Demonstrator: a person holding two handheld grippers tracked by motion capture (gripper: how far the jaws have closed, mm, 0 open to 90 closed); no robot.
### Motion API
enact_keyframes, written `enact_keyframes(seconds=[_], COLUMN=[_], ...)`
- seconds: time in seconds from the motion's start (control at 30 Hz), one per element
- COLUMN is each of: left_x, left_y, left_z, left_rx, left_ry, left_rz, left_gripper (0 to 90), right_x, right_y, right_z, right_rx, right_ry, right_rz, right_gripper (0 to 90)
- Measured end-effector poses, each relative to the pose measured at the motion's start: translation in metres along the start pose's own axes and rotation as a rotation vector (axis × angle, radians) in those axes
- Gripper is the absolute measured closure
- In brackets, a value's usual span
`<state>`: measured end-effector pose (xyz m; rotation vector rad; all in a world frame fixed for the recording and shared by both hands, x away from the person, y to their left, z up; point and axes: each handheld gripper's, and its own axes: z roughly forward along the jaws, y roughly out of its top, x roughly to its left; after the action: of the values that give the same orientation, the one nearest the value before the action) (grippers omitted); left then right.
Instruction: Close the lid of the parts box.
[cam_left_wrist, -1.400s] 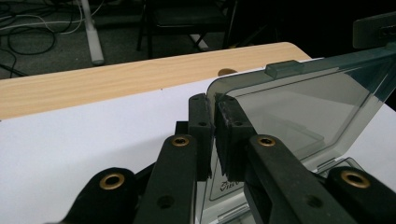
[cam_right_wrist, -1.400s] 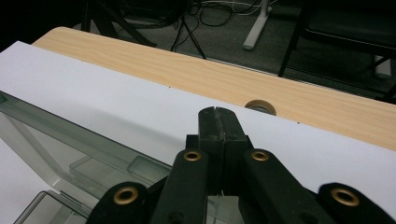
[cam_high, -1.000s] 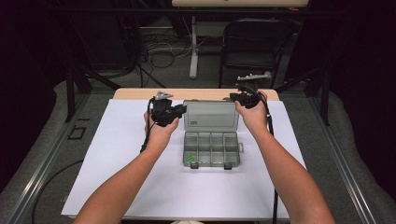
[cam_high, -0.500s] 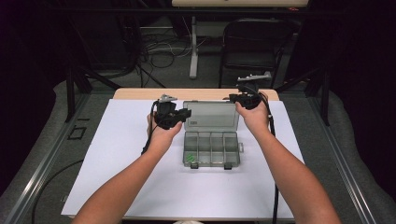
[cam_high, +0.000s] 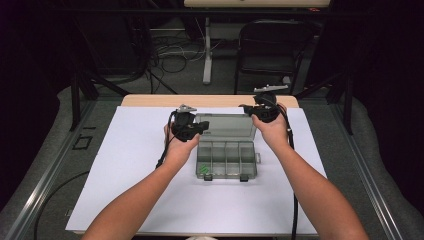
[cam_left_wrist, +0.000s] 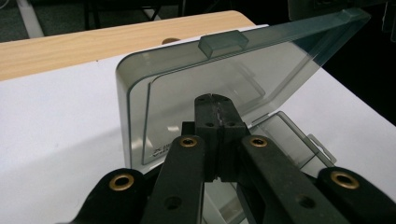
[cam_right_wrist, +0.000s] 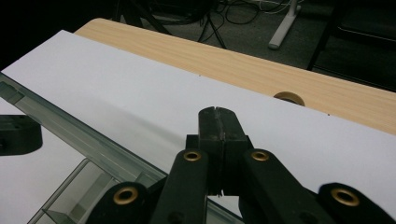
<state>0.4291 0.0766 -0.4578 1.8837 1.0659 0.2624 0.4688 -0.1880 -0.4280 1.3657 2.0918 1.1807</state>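
On the white-covered bench (cam_high: 125, 165), the left claw (cam_high: 200, 128) has just pressed its jaws together on nothing, hovering at the left edge of the clear organizer box (cam_high: 226, 160), whose lid (cam_left_wrist: 224, 84) already stands open just beyond its tips. The right claw (cam_high: 248, 109), likewise pressed together and empty, sits by the lid's far right corner. With the box open, what is left is probably handling its compartments.

The high view looks down and forward from above the person's side, far enough to take in the whole white sheet (cam_high: 125, 165). The left gripper view sits very close to the clear lid (cam_left_wrist: 224, 79), which stands at 12 o'clock. The right gripper view looks over the lid's (cam_right_wrist: 70, 128) edge, at 9 o'clock, toward the wooden table (cam_right_wrist: 280, 70). All three share the lid.
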Motion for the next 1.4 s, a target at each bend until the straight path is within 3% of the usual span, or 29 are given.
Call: enact_keyframes(seconds=[0.47,1.0,1.4], left_x=[-0.016,-0.028,-0.033], left_y=[-0.006,-0.015,-0.021], left_z=[0.002,0.013,0.012], left_rx=[0.010,0.014,0.013], left_ry=[-0.012,-0.020,-0.026], left_rz=[0.023,0.004,0.005], left_gripper=[89.8,89.1,89.0], right_x=[0.004,0.007,0.018], right_y=[-0.012,-0.017,-0.024], right_z=[-0.009,-0.013,-0.015], right_rx=[0.003,0.019,0.037], right_ry=[0.041,0.066,0.101], right_rz=[-0.009,-0.029,-0.055], right_gripper=[90.0,90.0,90.0])
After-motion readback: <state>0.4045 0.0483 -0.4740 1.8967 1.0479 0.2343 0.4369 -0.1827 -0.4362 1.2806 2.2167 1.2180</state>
